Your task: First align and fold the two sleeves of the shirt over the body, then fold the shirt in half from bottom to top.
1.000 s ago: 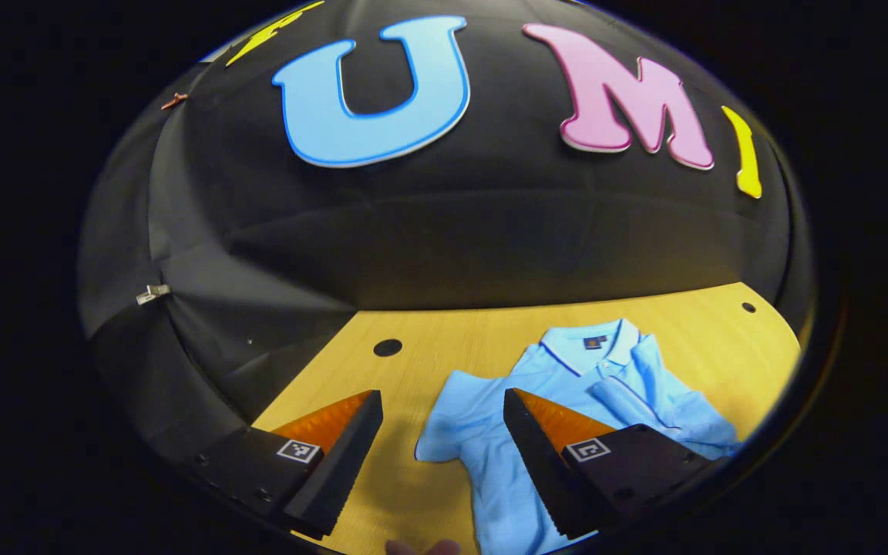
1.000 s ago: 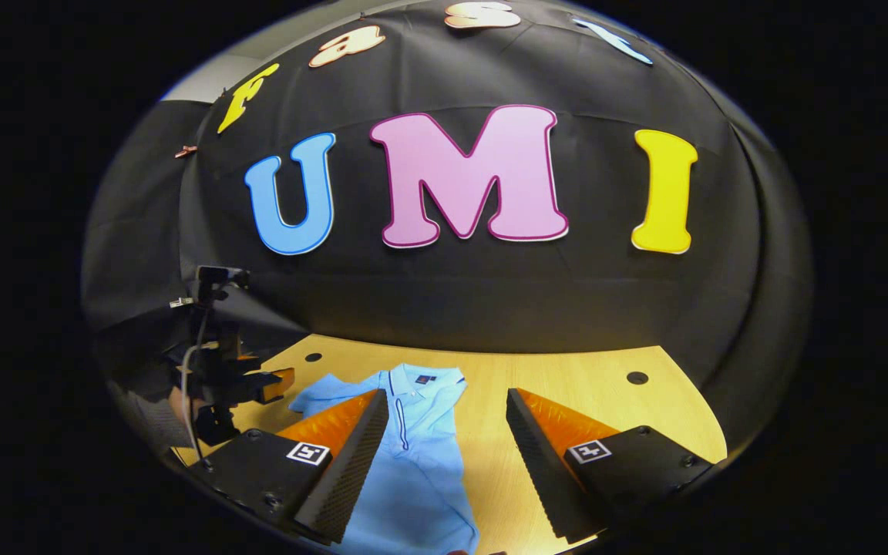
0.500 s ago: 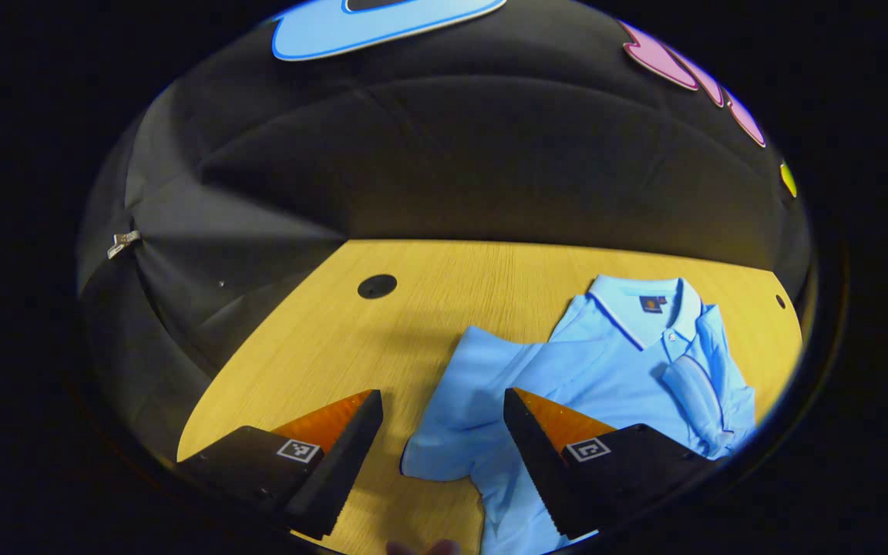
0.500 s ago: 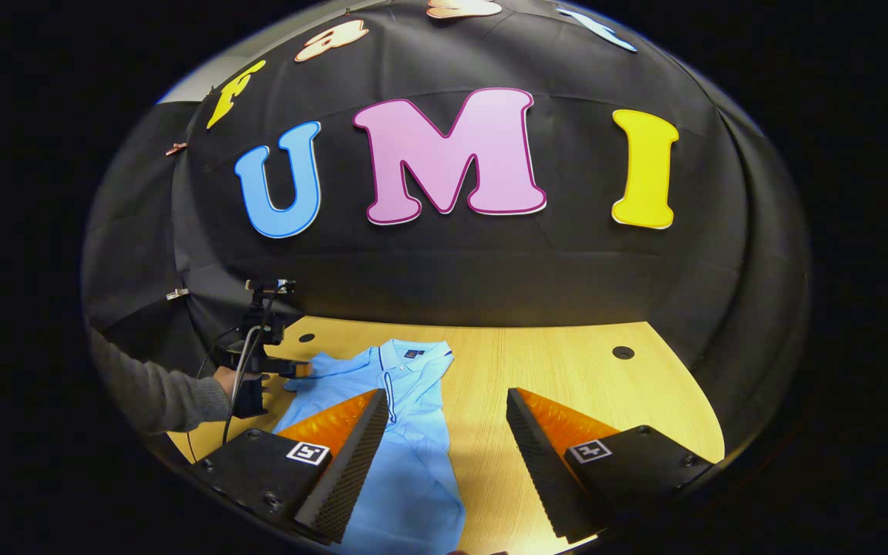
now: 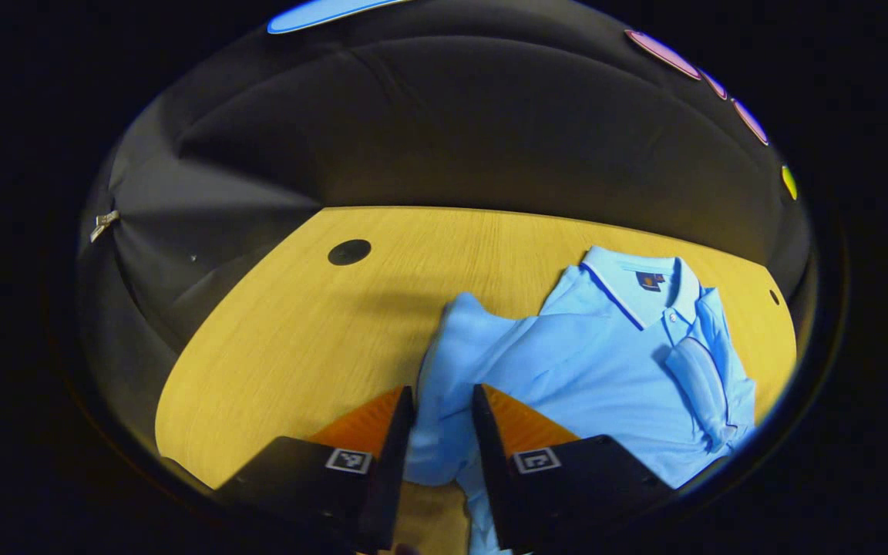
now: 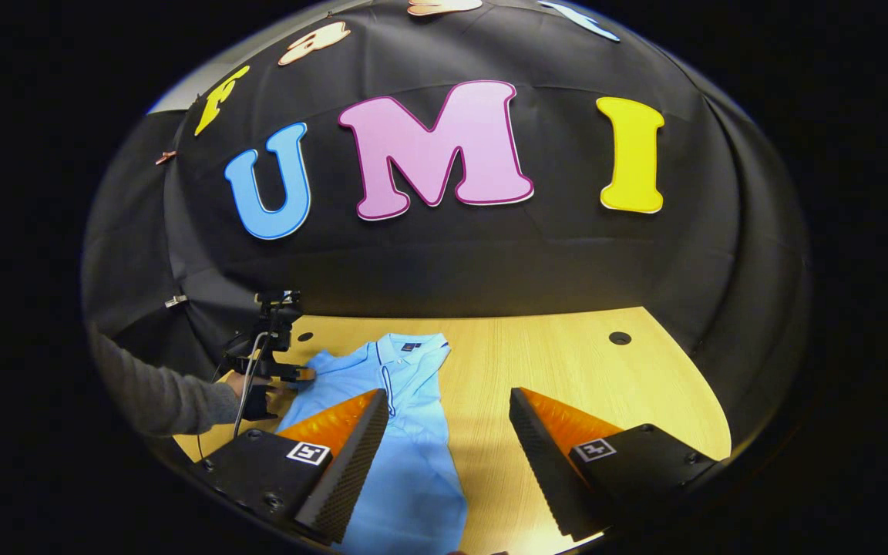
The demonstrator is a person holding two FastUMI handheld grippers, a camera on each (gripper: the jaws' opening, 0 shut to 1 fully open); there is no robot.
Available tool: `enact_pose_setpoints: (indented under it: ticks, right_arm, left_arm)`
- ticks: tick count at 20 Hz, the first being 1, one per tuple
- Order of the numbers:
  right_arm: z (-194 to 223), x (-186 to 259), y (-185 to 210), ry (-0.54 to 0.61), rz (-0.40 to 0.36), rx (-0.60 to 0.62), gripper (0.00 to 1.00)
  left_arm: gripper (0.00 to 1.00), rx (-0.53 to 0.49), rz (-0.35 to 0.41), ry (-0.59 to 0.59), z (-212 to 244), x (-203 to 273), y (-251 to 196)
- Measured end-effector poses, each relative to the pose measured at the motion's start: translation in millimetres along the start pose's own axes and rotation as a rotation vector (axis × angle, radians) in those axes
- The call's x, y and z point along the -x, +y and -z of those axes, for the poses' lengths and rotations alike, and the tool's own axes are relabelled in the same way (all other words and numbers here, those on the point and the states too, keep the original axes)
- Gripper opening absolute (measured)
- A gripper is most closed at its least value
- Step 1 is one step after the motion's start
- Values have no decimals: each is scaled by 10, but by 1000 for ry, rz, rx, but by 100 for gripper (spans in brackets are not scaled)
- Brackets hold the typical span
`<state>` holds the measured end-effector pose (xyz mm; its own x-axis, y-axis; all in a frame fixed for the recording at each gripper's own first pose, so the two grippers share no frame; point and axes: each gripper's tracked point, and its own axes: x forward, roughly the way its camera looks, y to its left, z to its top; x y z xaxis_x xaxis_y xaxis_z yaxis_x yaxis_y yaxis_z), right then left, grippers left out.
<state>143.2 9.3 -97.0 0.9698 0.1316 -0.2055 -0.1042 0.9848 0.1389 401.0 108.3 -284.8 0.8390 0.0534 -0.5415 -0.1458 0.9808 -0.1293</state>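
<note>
A light blue polo shirt (image 5: pixel 606 354) lies face up on the wooden table (image 5: pixel 297 331), collar toward the back. One sleeve (image 5: pixel 702 385) lies folded over the body. The other sleeve (image 5: pixel 452 347) is bunched up, and my left gripper (image 5: pixel 442 388) is shut on its outer end, with cloth filling the narrow gap between the fingers. In the right gripper view the shirt (image 6: pixel 413 462) runs toward me, and my right gripper (image 6: pixel 448 393) hangs open above the table beside the shirt's right edge, one finger over the shirt's body. The left gripper (image 6: pixel 304 375) shows at the shirt's far-left sleeve.
A hand in a grey sleeve (image 6: pixel 159 393) holds the left gripper, with a cable hanging off it. Round holes (image 5: pixel 349 251) (image 6: pixel 620 338) sit in the tabletop near its back corners. The black cloth wall closes the back and sides. Bare wood (image 6: pixel 567 354) lies right of the shirt.
My left gripper came down onto the spread-out sleeve and went from wide open to shut on it, bunching the cloth. The right gripper stayed open and barely shifted.
</note>
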Motion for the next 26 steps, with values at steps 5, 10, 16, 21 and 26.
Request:
enact_pose_setpoints:
  ticks: [5, 10, 16, 21, 26]
  right_arm:
    - [15, 156, -27, 1, -3, 1, 98]
    - [48, 205, -56, 6, -3, 3, 98]
    - [48, 257, -95, 2, 3, -1, 98]
    - [58, 296, -150, -1, 14, -15, 98]
    - [97, 330, -210, 3, 24, -24, 98]
  left_arm:
    - [14, 52, 61, 2, -11, 21, -53]
    - [6, 61, 81, 0, -20, 61, -76]
    - [6, -2, 126, -132, -414, 389, -329]
    - [6, -81, 221, -232, -596, 829, -897]
    - [6, -194, 311, -280, -573, 1115, -1588]
